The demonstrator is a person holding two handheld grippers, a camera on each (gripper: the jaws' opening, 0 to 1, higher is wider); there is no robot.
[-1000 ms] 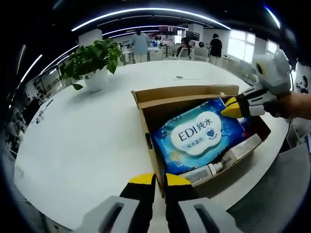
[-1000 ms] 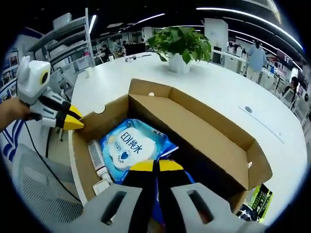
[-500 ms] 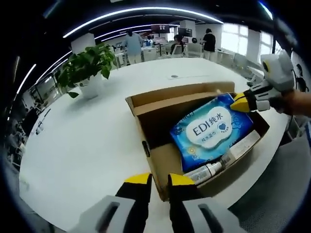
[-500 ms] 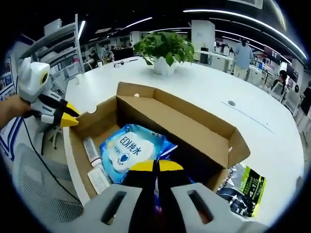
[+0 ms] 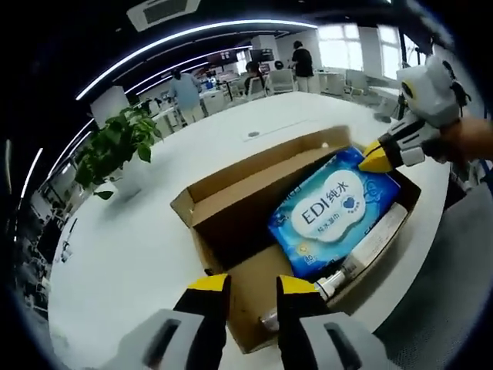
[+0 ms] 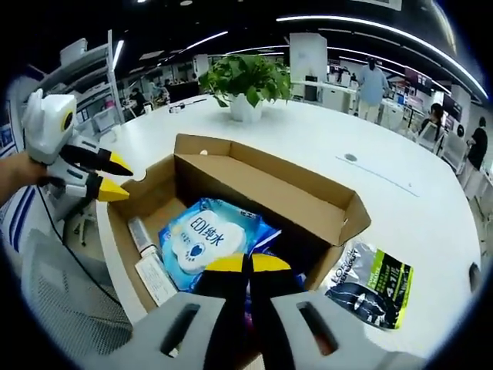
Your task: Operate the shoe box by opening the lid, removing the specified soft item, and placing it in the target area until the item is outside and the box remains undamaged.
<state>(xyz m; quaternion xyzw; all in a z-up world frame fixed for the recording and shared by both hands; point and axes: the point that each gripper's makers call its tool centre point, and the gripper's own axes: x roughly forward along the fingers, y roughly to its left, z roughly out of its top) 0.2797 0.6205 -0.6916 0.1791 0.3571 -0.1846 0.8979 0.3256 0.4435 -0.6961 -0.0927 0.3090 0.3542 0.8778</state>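
An open cardboard shoe box (image 5: 231,231) sits near the edge of a wide white surface (image 5: 131,231), its lid flap (image 6: 262,181) standing up along the far side. Inside lies a blue pack of wet wipes (image 5: 333,210), a soft packet with a white label. One end of it is lifted above the box rim while the rest is still inside the box. Beside the pack, along the near wall, are a small white bottle (image 6: 140,233) and a slim white carton (image 6: 155,277).

The right hand-held gripper (image 5: 375,158) has its yellow-tipped jaws pinched together on the raised corner of the wipes pack. In the right gripper view its own jaws meet over the pack's edge.

The left hand-held gripper (image 6: 115,176) hovers just beside the box's end wall with its jaws a little apart, gripping nothing. In the left gripper view there is a clear gap between its tips, above the box's near corner.

A dark printed pouch (image 6: 370,284) lies flat on the surface just outside the box. A potted green plant (image 6: 246,81) stands farther back, well apart from the box.
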